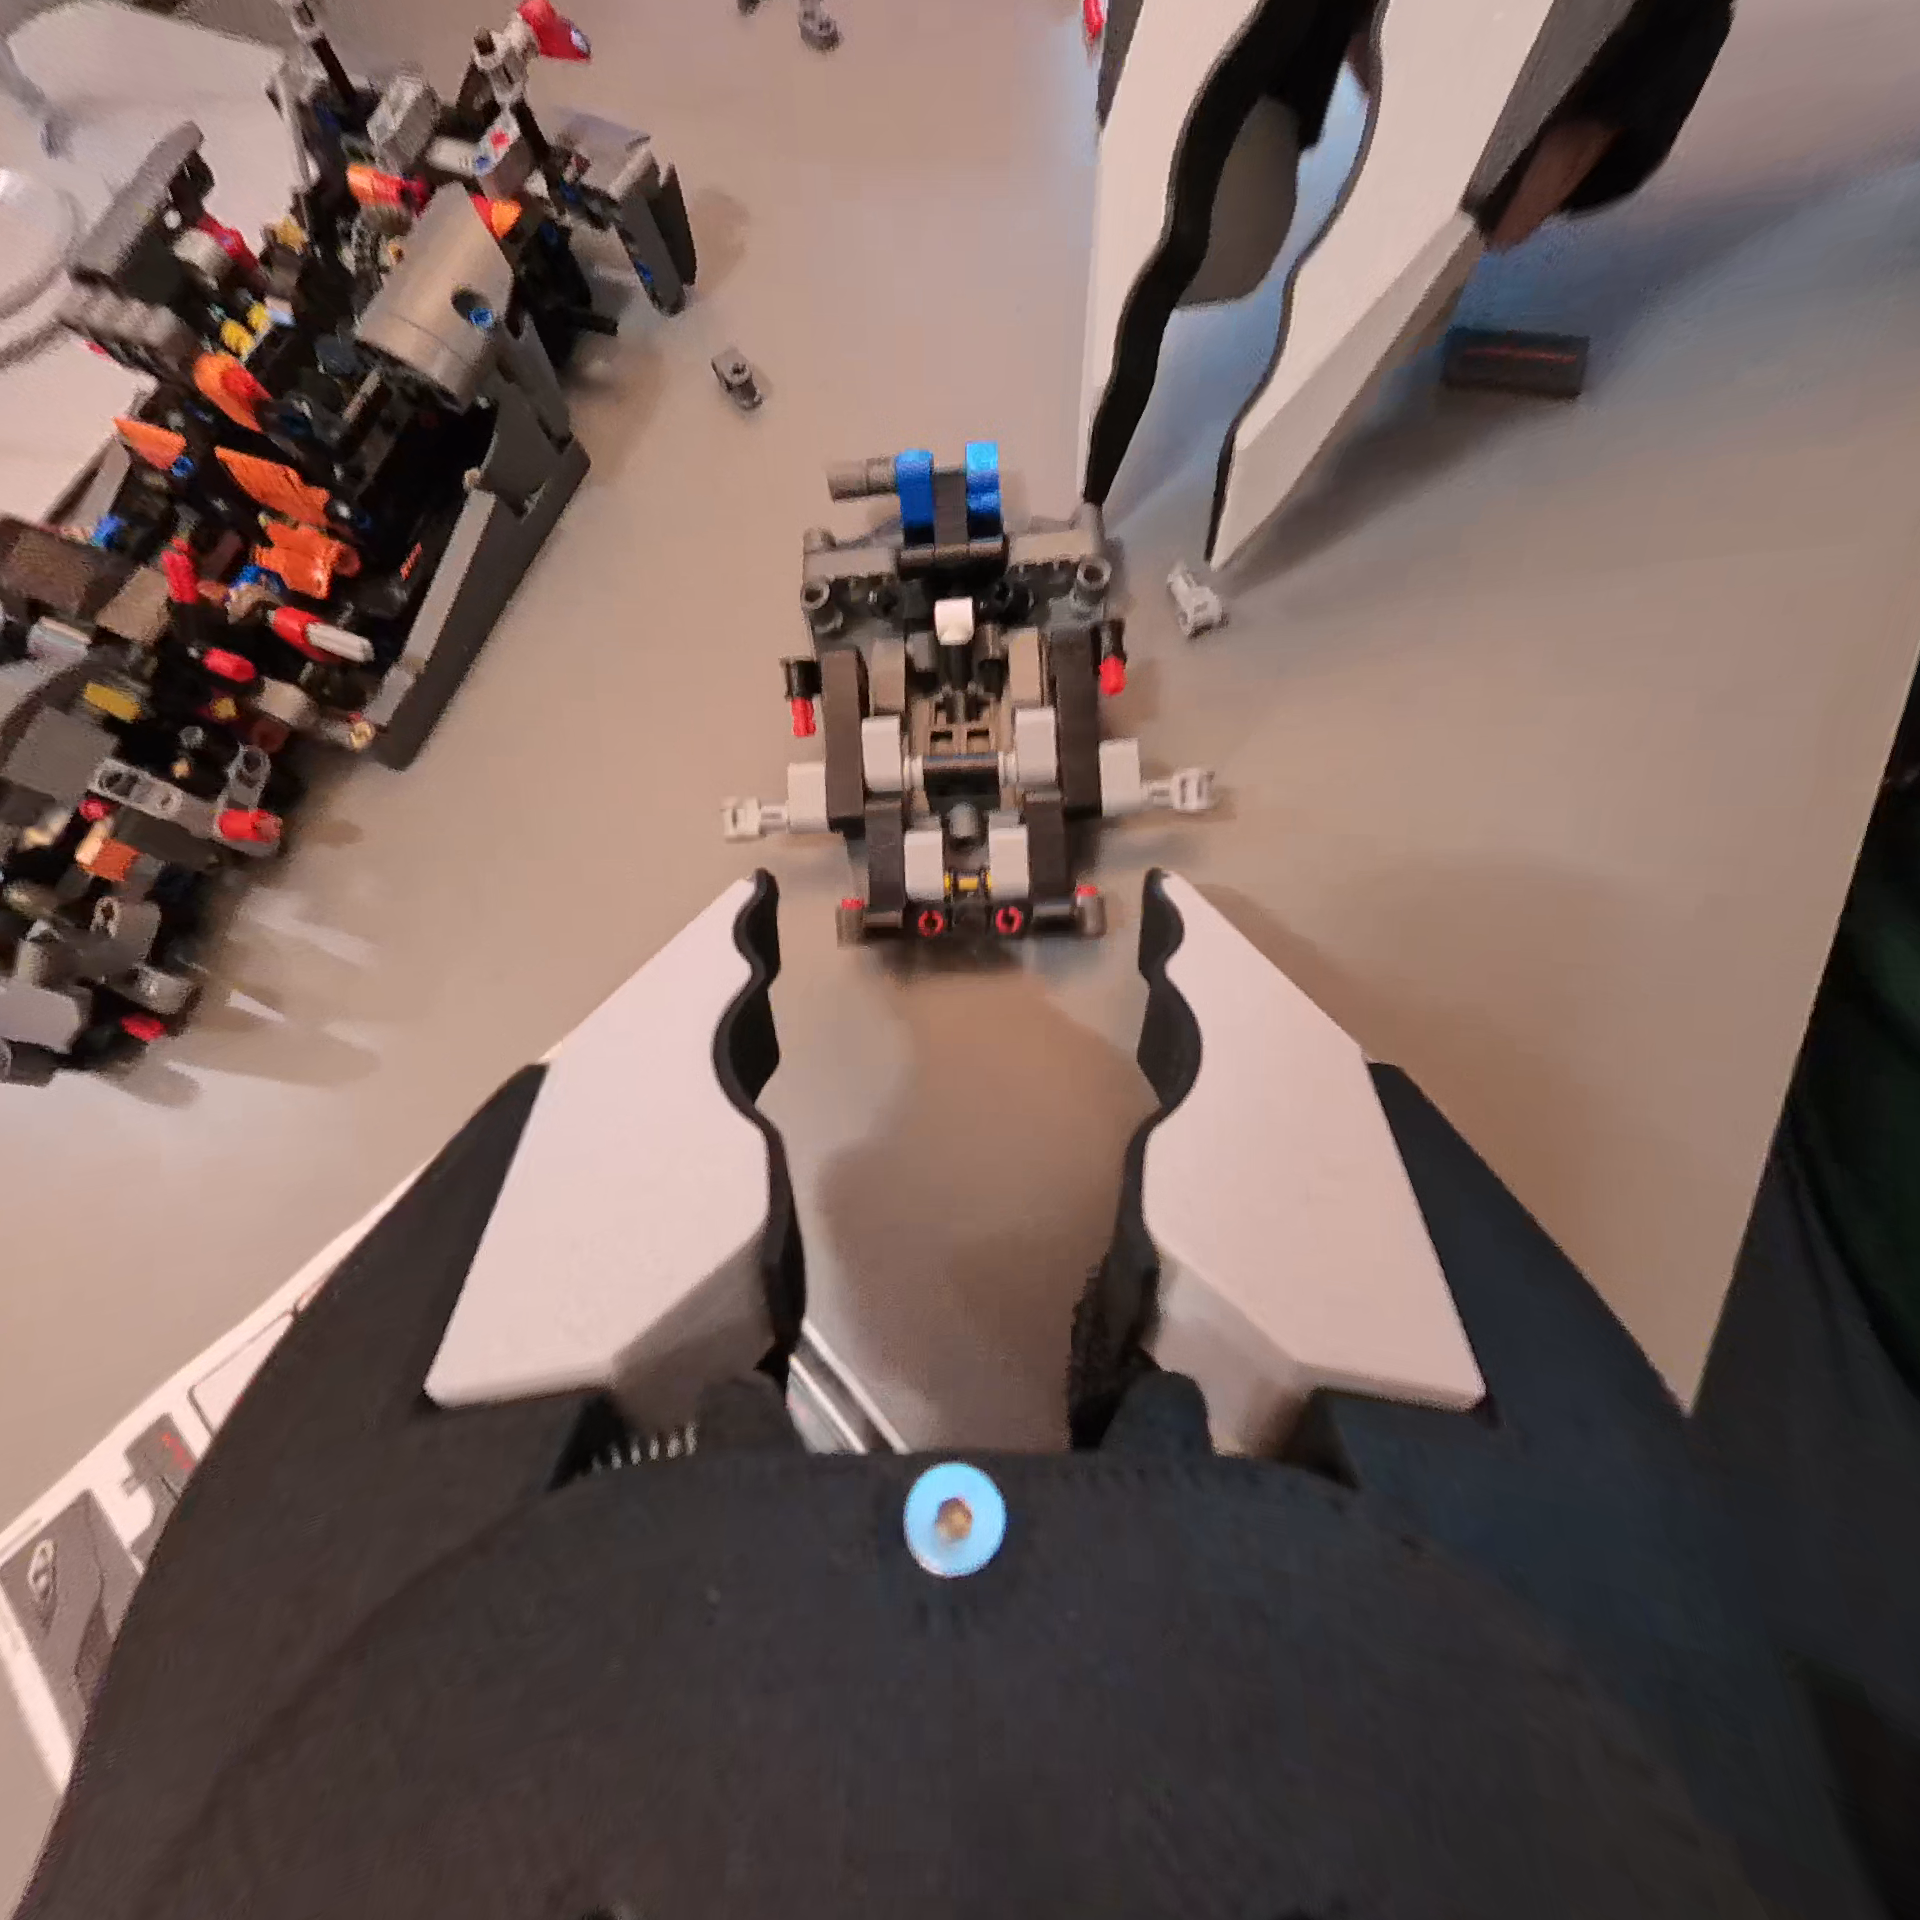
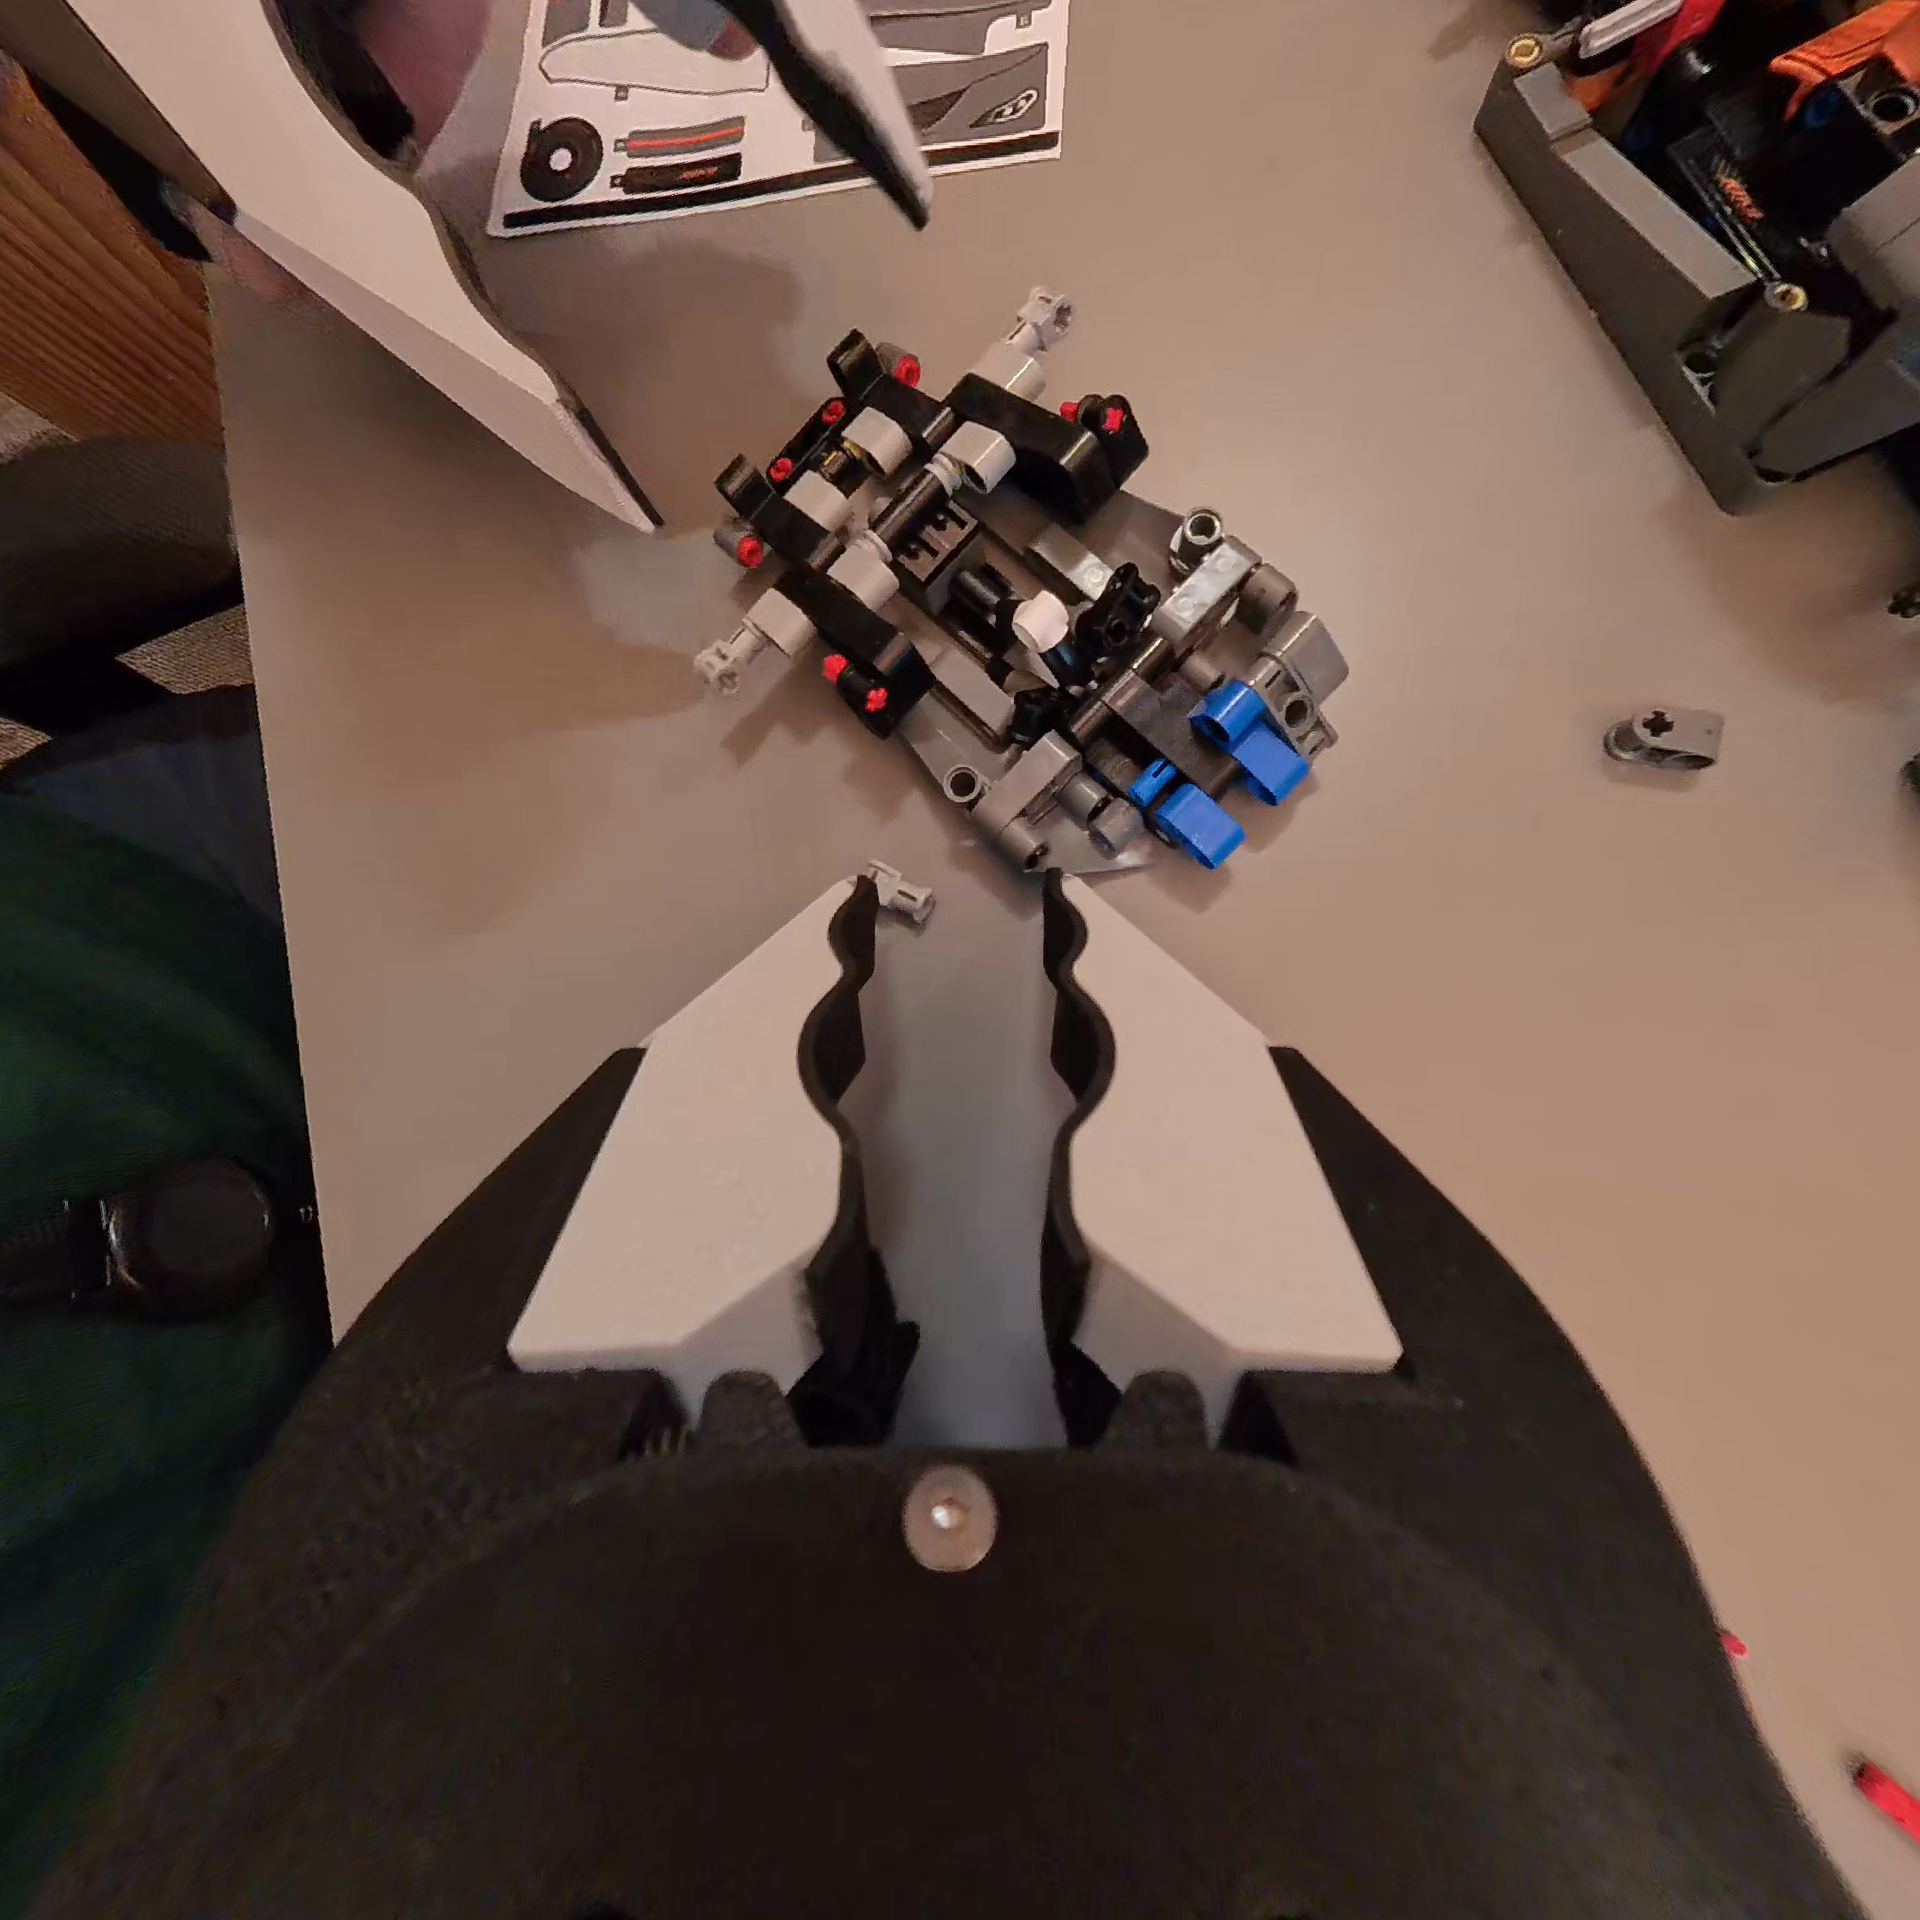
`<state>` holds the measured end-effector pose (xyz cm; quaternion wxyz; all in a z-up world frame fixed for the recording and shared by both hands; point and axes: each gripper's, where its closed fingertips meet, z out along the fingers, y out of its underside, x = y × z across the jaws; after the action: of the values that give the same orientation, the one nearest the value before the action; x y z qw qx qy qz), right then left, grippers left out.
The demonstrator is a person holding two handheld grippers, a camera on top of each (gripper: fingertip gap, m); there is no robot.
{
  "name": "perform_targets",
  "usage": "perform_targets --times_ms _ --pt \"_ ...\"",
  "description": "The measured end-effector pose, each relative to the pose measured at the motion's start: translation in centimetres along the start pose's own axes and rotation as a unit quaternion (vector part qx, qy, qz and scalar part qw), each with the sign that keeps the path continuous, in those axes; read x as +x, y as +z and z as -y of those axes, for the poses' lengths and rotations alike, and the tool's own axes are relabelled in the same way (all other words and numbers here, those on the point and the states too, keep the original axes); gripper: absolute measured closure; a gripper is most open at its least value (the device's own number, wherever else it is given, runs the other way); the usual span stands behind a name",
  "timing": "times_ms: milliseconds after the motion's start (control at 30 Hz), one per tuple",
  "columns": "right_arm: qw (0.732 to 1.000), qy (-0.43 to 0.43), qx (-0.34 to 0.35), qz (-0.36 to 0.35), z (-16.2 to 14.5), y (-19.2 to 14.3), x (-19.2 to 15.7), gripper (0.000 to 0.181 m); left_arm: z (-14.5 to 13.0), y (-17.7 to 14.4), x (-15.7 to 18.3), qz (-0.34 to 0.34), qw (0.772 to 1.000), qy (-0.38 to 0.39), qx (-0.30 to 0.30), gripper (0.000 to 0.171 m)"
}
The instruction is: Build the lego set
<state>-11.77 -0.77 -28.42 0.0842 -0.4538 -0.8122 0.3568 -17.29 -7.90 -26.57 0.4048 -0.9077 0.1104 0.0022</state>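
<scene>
The small sub-assembly (image 1: 961, 707) lies flat mid-table, just beyond the left gripper (image 1: 961, 883) — jaws wide, empty. The right gripper (image 2: 951, 883) gapes narrower, empty too. Light, probably brittle at its thin side axles — grip the black beams.

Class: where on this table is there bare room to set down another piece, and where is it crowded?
Bare table lies right of the right gripper, below the loose grey connector. More lies between the small model and the large model. The large model's side is crowded.
</scene>
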Motion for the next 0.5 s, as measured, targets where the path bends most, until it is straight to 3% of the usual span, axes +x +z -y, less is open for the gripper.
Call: perform_targets --times_ms 100,233,333,500 --pt "1.0 0.001 0.004 0.002 0.1 0.1 -0.1 0.151 2.0 0.9 -0.2 0.01 1.0 0.011 0.012 0.096" --pt "1.0 0.001 0.005 0.003 0.1 0.2 -0.1 0.151 1.9 3.3 -0.2 -0.013 0.999 0.005 -0.047 0.083" --pt "1.0 0.001 0.006 0.004 0.1 0.4 -0.2 0.151 0.7 4.2 -0.4 -0.01 0.995 0.014 -0.094 0.091" --pt "1.0 -0.004 0.007 0.007 0.1 0.5 -0.3 0.151 0.7 4.1 -0.4 -0.01 0.995 0.026 -0.094 0.093"
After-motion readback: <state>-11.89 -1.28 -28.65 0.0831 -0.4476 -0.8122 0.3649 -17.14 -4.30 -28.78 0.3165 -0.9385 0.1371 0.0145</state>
